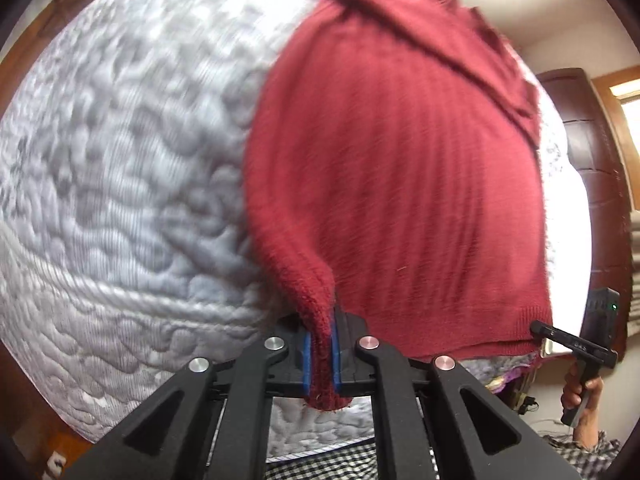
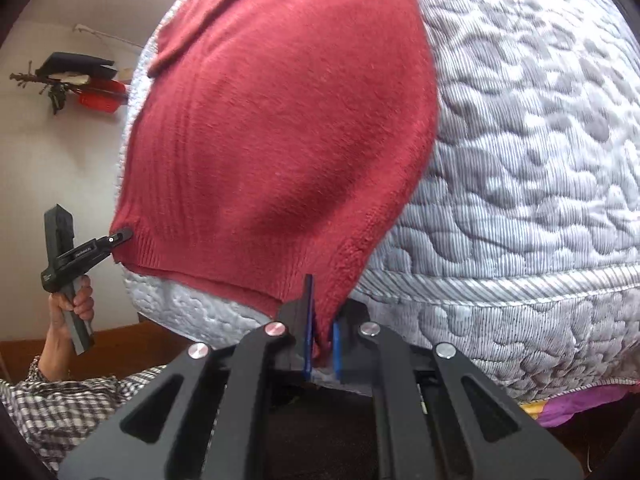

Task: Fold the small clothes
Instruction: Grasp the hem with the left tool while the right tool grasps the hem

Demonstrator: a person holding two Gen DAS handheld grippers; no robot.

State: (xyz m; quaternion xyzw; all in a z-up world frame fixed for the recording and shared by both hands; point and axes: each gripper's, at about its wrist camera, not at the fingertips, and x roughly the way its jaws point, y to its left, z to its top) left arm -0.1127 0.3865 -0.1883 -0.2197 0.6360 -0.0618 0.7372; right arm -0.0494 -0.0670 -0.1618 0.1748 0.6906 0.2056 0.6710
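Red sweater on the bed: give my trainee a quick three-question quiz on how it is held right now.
1. True or false: the left gripper is shut on a bottom corner of the sweater.
2. What does the right gripper hold? A) the quilted cover B) the sweater's other bottom corner C) nothing
3. Fill in: most of the sweater lies spread on the ____, its hem at the near edge.

Key:
1. True; knit sits pinched between the blue pads.
2. B
3. mattress
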